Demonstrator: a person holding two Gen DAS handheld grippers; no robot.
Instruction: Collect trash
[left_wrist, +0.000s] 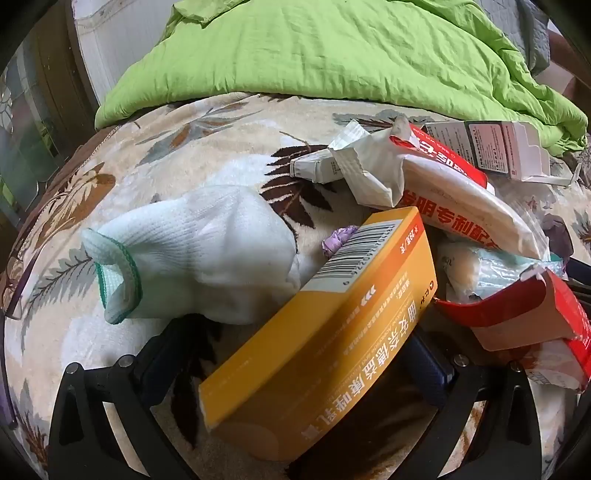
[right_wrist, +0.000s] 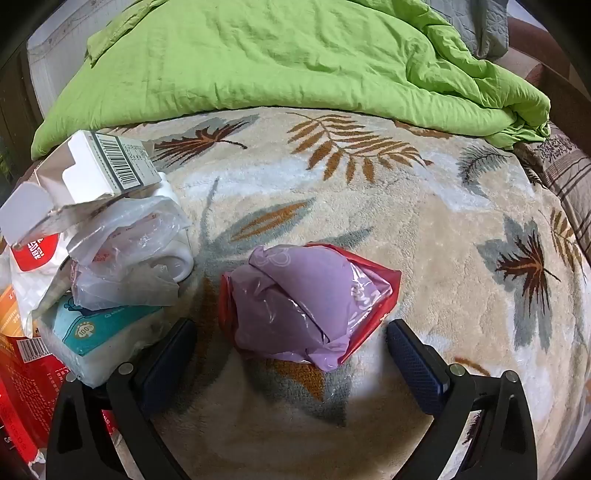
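Note:
In the left wrist view my left gripper (left_wrist: 295, 354) stands wide around an orange medicine box (left_wrist: 328, 325) that lies tilted between its fingers; whether they press on it I cannot tell. A white sock (left_wrist: 199, 258) lies to its left. Behind are a white-and-red wrapper (left_wrist: 461, 199), a torn red carton (left_wrist: 524, 314) and small white boxes (left_wrist: 506, 147). In the right wrist view my right gripper (right_wrist: 291, 354) is open just in front of a crumpled purple-and-red bag (right_wrist: 303, 299), fingers either side of its near end.
All lies on a beige leaf-patterned blanket (right_wrist: 406, 221). A green quilt (right_wrist: 277, 55) is heaped behind. At the left of the right wrist view is a trash pile: a white barcode box (right_wrist: 110, 166), clear plastic (right_wrist: 125, 251), a tissue pack (right_wrist: 99, 332).

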